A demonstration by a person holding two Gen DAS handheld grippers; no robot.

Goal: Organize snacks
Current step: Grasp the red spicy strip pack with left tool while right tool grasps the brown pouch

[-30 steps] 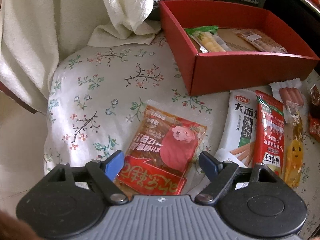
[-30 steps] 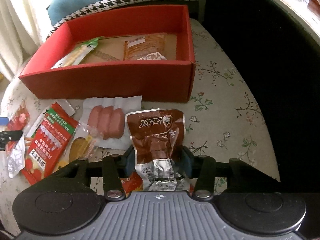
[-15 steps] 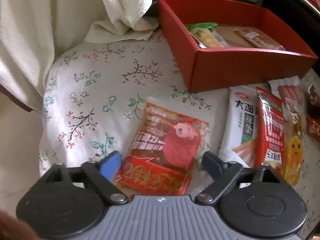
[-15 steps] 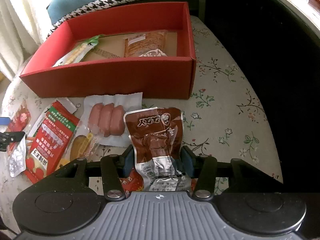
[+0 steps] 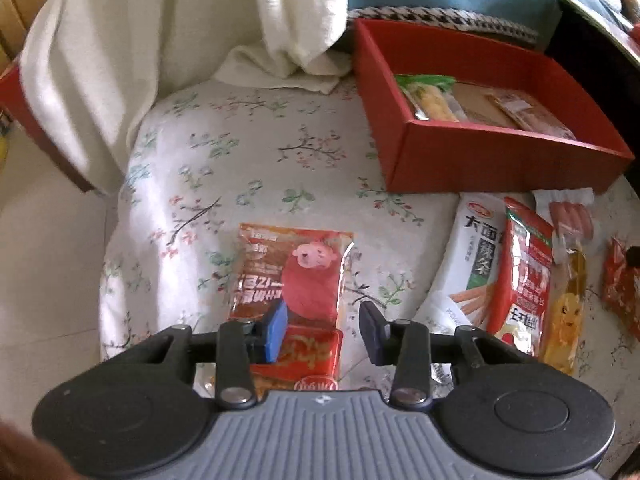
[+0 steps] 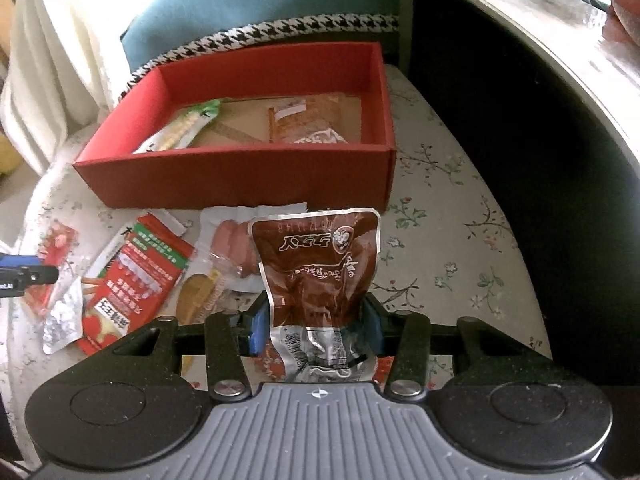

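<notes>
Low in the left wrist view, the left gripper (image 5: 322, 330) has closed on the near end of the orange-red snack packet (image 5: 294, 280), which stands over the floral cloth (image 5: 248, 168) (its bear print faces the camera). The right gripper (image 6: 314, 326) pinches a brown foil pouch (image 6: 318, 258) at lower centre. The red box (image 6: 240, 176), upper centre, already contains two packets.
</notes>
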